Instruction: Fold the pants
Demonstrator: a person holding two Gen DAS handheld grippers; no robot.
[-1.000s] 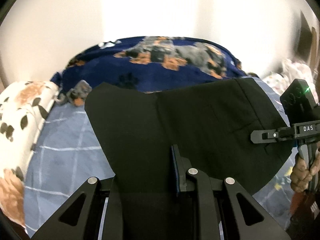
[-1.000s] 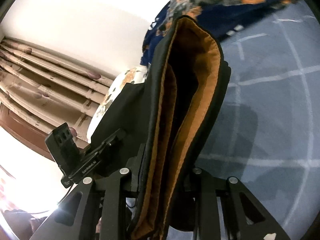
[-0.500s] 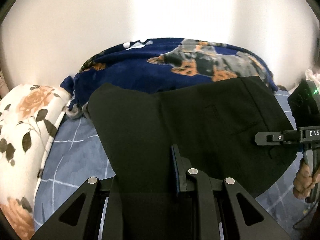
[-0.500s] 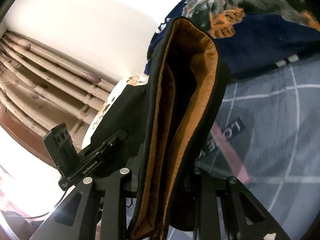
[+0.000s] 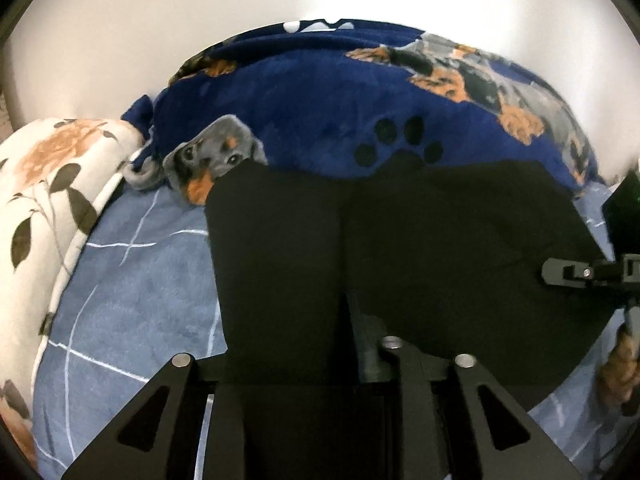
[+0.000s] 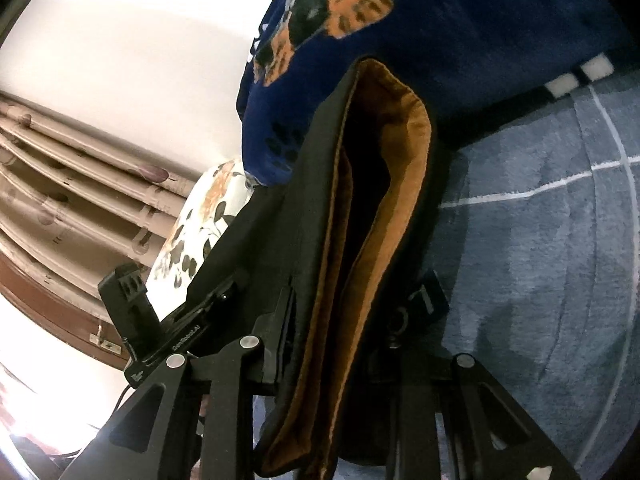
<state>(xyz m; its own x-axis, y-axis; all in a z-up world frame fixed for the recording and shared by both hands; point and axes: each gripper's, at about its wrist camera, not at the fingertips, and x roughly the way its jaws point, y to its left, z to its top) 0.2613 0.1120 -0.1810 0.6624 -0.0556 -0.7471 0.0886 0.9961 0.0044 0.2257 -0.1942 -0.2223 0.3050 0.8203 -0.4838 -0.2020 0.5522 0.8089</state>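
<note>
The black pants [image 5: 400, 248] hang stretched between both grippers above the bed. My left gripper [image 5: 320, 320] is shut on one edge of the black cloth, which drapes over its fingers. My right gripper [image 6: 340, 320] is shut on the other end, where the pants' orange-brown lining [image 6: 404, 184] shows along the folded layers. The right gripper also shows in the left wrist view [image 5: 580, 272], at the right edge. The left gripper shows in the right wrist view [image 6: 160, 332], at lower left.
A blue checked bedsheet [image 5: 132, 288] lies below. A navy dog-print blanket [image 5: 320, 112] is bunched behind the pants, near a white wall. A floral pillow [image 5: 44, 200] lies at the left. Beige curtains [image 6: 60, 200] hang at the left of the right wrist view.
Both grippers have carried the pants forward and lower toward the navy blanket, which now looks much closer. Both grips are unchanged.
</note>
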